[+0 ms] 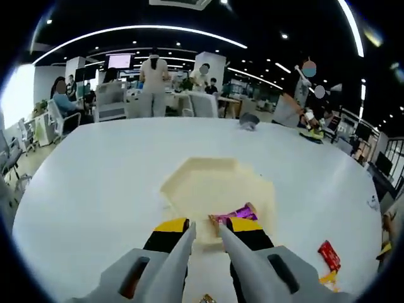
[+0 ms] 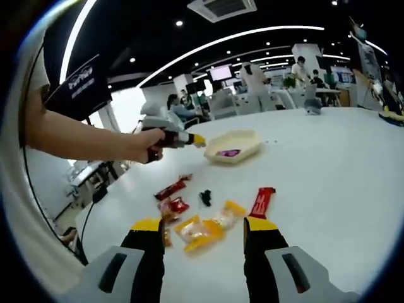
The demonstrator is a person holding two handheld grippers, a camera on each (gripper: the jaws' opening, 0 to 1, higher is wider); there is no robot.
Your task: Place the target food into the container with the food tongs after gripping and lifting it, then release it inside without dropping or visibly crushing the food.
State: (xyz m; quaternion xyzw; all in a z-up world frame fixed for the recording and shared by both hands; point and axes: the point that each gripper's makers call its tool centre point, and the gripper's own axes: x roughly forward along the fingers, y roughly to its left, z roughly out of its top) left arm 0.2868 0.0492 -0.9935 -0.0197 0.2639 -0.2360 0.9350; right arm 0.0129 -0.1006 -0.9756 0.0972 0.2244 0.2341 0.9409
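the purple snack (image 1: pixel 235 214) lies inside the cream container (image 1: pixel 189 183) — release step looks done. left gripper (image 1: pixel 207 228) spread at the rim; right gripper (image 2: pixel 201 228) spread over the yellow packet (image 2: pixel 203 228) — next pick needs gentle closing.

White lettering stands on a dark hanging sign (image 2: pixel 80 87) in the right gripper view, too small and blurred to read. The snack wrappers (image 2: pixel 201 229) on the bench (image 2: pixel 328 164) carry print, but none of it is legible.
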